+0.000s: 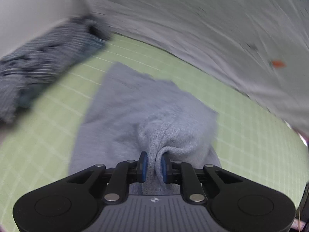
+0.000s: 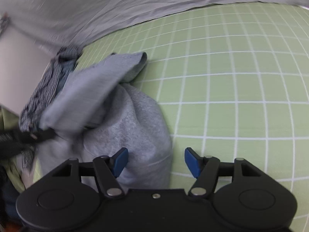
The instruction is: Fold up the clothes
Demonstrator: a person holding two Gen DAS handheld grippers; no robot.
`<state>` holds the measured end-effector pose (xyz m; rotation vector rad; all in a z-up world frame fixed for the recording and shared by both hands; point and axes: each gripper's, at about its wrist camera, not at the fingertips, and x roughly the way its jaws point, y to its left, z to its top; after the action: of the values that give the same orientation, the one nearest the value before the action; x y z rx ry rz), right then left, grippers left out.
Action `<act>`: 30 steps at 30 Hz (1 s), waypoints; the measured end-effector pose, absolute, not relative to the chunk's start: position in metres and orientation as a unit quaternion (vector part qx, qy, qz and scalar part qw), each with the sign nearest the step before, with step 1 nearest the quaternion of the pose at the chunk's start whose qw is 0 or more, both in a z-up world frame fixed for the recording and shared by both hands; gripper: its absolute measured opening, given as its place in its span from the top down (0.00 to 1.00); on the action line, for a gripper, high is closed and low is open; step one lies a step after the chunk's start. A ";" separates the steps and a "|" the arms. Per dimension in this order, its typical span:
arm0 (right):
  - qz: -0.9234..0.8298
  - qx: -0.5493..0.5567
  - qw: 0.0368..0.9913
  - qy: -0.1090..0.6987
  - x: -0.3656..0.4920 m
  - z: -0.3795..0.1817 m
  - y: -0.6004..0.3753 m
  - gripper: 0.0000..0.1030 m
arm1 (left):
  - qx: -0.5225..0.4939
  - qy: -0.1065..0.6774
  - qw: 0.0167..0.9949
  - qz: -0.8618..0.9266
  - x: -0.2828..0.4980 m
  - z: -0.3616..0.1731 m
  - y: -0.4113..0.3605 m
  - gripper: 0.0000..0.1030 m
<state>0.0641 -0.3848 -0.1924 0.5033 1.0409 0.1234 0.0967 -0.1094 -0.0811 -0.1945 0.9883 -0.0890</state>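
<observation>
A light grey knit garment [image 1: 135, 104] lies partly spread on the green grid mat [image 1: 251, 127]. My left gripper [image 1: 154, 168] is shut on a bunched edge of it, the cloth pinched between the blue pads [image 1: 143, 166]. In the right wrist view the same grey garment [image 2: 133, 127] is heaped at the left, one flap lifted toward the left gripper [image 2: 34, 135], which shows dark and blurred there. My right gripper [image 2: 156, 162] is open just above the mat, its left pad [image 2: 120, 161] over the garment's edge and nothing between the fingers.
A dark striped garment [image 1: 44, 58] lies bunched at the mat's left edge, also the striped garment [image 2: 44, 89] in the right view. A wrinkled pale sheet [image 1: 212, 29] borders the mat at the back. Bare grid mat [image 2: 241, 89] stretches to the right.
</observation>
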 end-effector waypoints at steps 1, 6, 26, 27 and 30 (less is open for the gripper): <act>0.063 0.236 0.835 0.494 0.064 -0.192 -0.384 0.38 | -0.100 0.469 0.877 -0.028 0.095 -0.080 -0.101 0.83; 0.079 0.230 0.835 0.494 0.064 -0.189 -0.383 0.38 | -0.128 0.462 0.878 0.004 0.092 -0.081 -0.074 0.83; 0.078 0.227 0.846 0.477 0.069 -0.199 -0.384 0.98 | -0.149 0.513 0.845 -0.038 0.108 -0.114 -0.086 0.78; 0.069 0.240 0.844 0.474 0.068 -0.200 -0.389 0.98 | -0.148 0.515 0.844 -0.040 0.108 -0.115 -0.088 0.78; 0.055 0.263 0.840 0.472 0.065 -0.202 -0.401 0.98 | -0.144 0.517 0.842 -0.044 0.106 -0.115 -0.095 0.78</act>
<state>0.0650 -0.4011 -0.2023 0.5555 0.9969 0.1169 0.1059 -0.0953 -0.1148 -0.3051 1.0928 -0.0940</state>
